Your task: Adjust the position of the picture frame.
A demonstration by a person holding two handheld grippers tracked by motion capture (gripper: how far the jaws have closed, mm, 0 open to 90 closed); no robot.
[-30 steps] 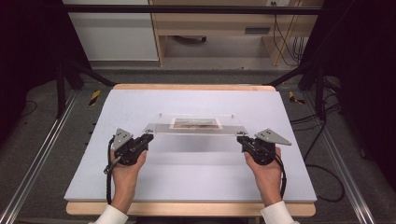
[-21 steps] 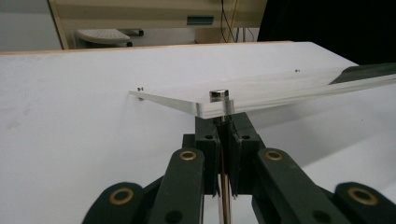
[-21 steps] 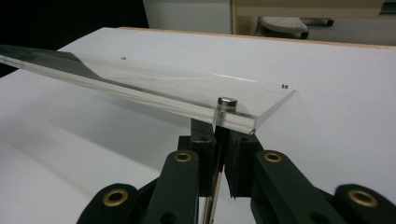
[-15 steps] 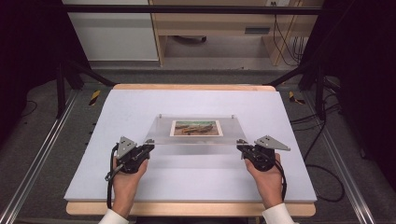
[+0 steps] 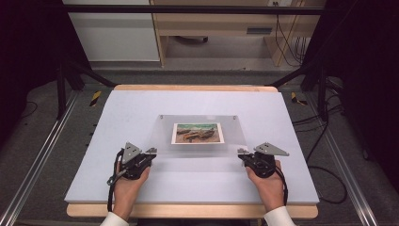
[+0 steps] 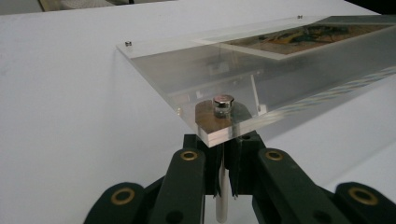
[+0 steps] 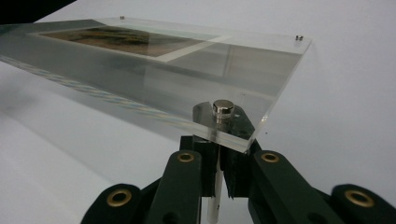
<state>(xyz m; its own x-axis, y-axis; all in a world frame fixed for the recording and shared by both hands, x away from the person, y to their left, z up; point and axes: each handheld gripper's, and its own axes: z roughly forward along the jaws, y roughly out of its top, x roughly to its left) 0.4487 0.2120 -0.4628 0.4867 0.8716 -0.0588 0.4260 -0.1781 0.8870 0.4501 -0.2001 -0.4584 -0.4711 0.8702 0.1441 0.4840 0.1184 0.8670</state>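
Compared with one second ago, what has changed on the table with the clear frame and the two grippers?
The acrylic photo frame has tipped from nearly edge-on to the camera to nearly flat, so its picture now faces up, and it sits lower over the white table. Both hands came down and toward the person. Unchanged: the left gripper and right gripper stay shut on the frame's near corner posts.

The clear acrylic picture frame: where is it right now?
High view: the acrylic frame is mid-table, held at its near corners by the left gripper and right gripper.
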